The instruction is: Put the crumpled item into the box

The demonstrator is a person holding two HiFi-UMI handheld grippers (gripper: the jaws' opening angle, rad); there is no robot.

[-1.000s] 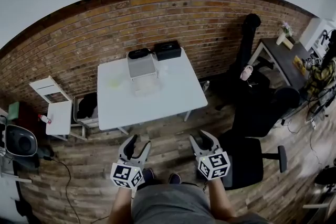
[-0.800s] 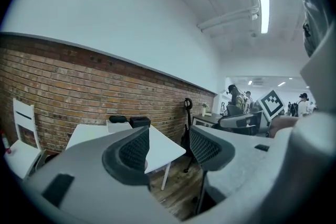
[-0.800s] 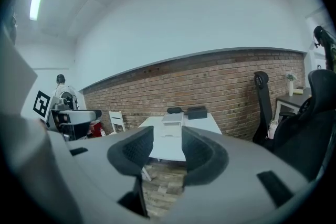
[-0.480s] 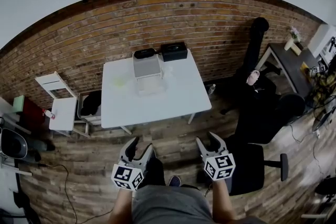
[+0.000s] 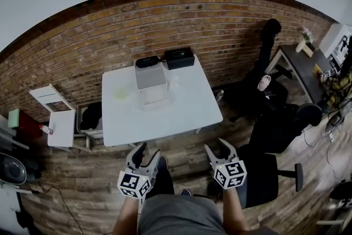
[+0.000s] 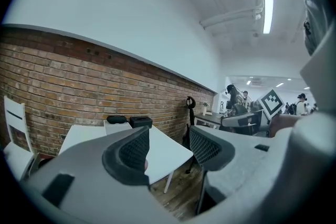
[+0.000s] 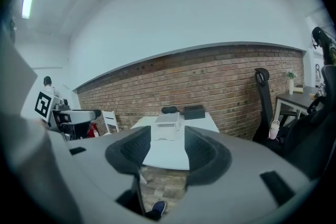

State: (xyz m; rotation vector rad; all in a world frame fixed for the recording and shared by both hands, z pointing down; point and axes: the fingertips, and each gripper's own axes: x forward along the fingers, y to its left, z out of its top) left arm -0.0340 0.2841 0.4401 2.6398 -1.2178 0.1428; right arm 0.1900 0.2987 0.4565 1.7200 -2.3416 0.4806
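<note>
Left gripper (image 5: 146,152): jaws apart, nothing between the pads. Right gripper (image 5: 217,148): jaws opening, also empty. Both are held low in front of the person's waist, pointing forward at the white table (image 5: 181,110). This reads as a ready posture ahead of the approach, with the jaws parted in advance for a pick (judgement only). Neither tool is over the table; a strip of wood floor lies between. On the table, the box (image 5: 150,75), grey-topped, stands centre toward the back edge, with black cases (image 5: 179,58) behind it by the brick wall. Crumpled item (image 5: 121,93): a pale greenish patch just left of the box, too small to show detail. It lies well apart from both grippers, ahead and slightly left, on the left gripper's side. The pick is not yet begun.
</note>
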